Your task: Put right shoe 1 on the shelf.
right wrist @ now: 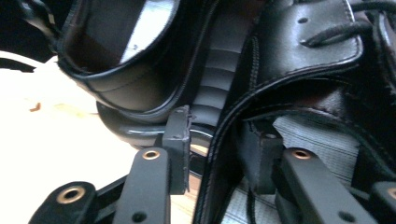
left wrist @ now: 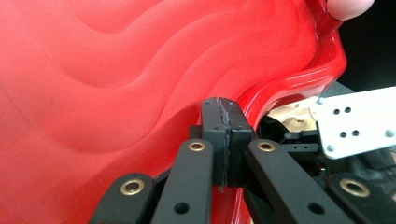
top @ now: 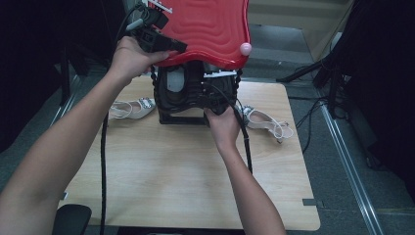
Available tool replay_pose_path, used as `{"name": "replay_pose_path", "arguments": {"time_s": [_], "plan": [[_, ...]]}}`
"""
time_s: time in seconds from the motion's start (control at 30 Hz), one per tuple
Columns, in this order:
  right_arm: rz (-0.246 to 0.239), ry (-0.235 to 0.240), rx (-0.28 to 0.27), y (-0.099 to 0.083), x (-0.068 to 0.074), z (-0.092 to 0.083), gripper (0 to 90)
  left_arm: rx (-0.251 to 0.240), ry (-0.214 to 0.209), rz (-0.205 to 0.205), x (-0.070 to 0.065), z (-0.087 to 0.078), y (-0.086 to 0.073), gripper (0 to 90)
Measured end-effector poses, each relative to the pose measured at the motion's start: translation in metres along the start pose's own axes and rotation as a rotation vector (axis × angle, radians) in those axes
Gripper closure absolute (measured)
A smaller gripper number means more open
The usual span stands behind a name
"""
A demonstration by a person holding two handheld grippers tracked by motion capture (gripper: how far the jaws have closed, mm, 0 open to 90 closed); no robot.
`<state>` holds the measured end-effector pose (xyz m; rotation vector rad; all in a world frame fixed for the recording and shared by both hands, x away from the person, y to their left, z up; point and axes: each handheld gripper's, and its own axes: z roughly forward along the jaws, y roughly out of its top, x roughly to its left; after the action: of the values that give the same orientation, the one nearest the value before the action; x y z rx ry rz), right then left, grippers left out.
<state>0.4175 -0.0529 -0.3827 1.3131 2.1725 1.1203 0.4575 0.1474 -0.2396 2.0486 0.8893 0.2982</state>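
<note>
Left gripper (top: 169, 44) first: its jaws are pressed fully together, pinching the rim of the glossy red lid (top: 210, 27), which I'm holding lifted and tilted back above the black box (top: 182, 116) at the far middle of the wooden table (top: 195, 176). That lid is hard, rippled plastic with a wavy edge and a pale pink knob (top: 245, 48) at its right corner; it looks light and stiff but slick, so a pinch right on the raised rim seems the safest hold.

Moving right, my right gripper (right wrist: 219, 154) sits low at the front of the box, jaws about half open, with the upright wall of a black leather shoe (right wrist: 299, 79) standing between the pads. One pad is outside that collar, the other inside it, and I can't see either one pressing, so I judge it loose. A second black shoe (right wrist: 116, 79) lies just beside it. The leather looks soft and flexible with stitched edges and laces, moderately heavy; the firm collar is where I'd grip.

White strappy sandals (top: 132, 108) lie on the table either side of the box.
</note>
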Motion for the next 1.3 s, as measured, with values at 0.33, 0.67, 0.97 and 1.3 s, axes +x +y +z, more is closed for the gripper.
{"name": "replay_pose_path", "arguments": {"time_s": [0.33,0.67,0.97,1.3], "plan": [[-0.015,0.064,0.003,-0.006,0.004,-0.034,73.1,-0.009,-0.001,0.002,0.000,0.001,0.000,90.0],[-0.061,0.155,0.019,-0.037,0.007,-0.064,90.0,-0.009,0.000,0.001,0.000,0.001,0.000,90.0],[-0.076,0.136,0.069,-0.069,-0.006,-0.060,90.0,-0.011,0.003,0.004,-0.001,0.001,-0.001,90.0],[-0.056,0.121,0.063,-0.069,-0.015,-0.054,90.0,-0.009,0.007,0.006,-0.002,0.001,0.000,90.0]]}}
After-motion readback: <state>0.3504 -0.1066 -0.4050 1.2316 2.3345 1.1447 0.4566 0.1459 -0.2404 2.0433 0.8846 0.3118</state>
